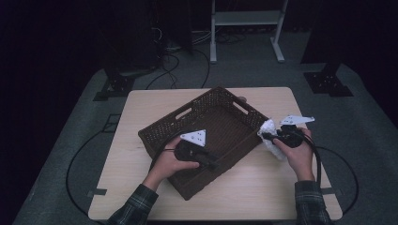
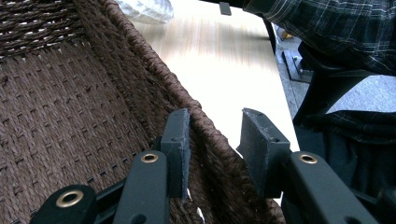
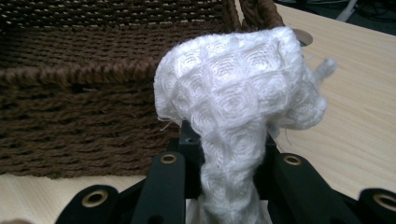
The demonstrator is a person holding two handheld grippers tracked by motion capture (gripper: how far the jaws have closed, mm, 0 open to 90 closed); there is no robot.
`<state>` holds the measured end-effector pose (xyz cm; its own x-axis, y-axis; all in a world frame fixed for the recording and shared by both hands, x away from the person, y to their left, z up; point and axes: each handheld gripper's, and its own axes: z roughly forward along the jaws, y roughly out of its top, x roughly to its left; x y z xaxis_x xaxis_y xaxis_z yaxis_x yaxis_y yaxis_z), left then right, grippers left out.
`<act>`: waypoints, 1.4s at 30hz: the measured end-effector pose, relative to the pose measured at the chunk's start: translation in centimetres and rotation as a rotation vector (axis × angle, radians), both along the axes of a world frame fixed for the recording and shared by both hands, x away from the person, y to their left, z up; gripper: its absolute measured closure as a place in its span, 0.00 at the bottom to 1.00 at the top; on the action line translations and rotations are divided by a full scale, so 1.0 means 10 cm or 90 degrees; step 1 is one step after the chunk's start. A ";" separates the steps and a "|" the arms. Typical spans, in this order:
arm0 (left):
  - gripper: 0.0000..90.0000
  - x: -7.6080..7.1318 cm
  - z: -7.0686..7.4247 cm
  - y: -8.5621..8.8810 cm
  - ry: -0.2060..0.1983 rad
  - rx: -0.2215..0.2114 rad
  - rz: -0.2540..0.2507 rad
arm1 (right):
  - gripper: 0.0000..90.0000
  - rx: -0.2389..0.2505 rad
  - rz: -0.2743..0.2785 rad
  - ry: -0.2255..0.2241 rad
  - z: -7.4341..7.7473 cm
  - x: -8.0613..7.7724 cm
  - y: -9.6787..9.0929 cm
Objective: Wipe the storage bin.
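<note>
My right gripper (image 3: 228, 154) has its jaws clenched on the white cloth (image 3: 238, 88). It looks soft, light and floppy, so I pinch a bunched fold. My left gripper (image 2: 217, 140) has its jaws around the basket (image 2: 60, 116) wall, which looks stiff; I cannot tell if they squeeze it.

The person is wearing a dark plaid shirt, its cuffs (image 1: 133, 202) sitting just behind each hand-held gripper. The left hand-held gripper (image 2: 212, 140) is showing matte black jaws with brass-coloured rivets near their bases (the pads look like dark foam), and a grey three-cornered plate (image 1: 195, 137) dotted with small holes is riding on top. The right hand-held gripper (image 3: 229, 154) is wearing the same black arms and brass rivets, with a black cable (image 1: 318, 161) trailing behind it.
</note>
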<state>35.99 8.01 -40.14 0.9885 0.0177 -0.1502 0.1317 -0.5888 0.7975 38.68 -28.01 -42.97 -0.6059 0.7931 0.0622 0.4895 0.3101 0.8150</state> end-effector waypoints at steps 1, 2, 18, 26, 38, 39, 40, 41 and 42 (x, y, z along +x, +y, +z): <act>0.70 0.00 0.00 0.00 0.000 0.000 0.000 | 0.81 -0.012 -0.008 0.003 -0.03 0.00 0.01; 0.70 0.00 0.00 0.00 0.000 -0.001 0.000 | 0.81 -0.023 -0.012 0.003 -0.04 0.00 0.01; 0.69 0.00 0.00 0.00 0.000 -0.001 0.000 | 0.81 -0.054 -0.023 0.040 -0.26 0.04 0.06; 0.69 0.00 0.00 0.00 0.000 -0.002 0.000 | 0.80 -0.071 -0.025 0.055 -0.34 0.05 0.08; 0.69 0.00 0.00 0.00 0.003 -0.002 0.000 | 0.80 -0.100 -0.020 0.093 -0.50 0.06 0.13; 0.69 0.00 0.00 0.00 0.003 -0.002 0.000 | 0.80 -0.100 -0.021 0.096 -0.50 0.06 0.13; 0.69 0.00 0.00 0.00 0.003 -0.002 0.000 | 0.80 -0.100 -0.022 0.095 -0.50 0.06 0.13; 0.69 0.00 0.00 0.00 0.003 -0.002 0.000 | 0.80 -0.100 -0.022 0.095 -0.50 0.06 0.13; 0.69 0.00 0.00 0.00 0.003 -0.002 0.000 | 0.80 -0.100 -0.023 0.094 -0.50 0.05 0.13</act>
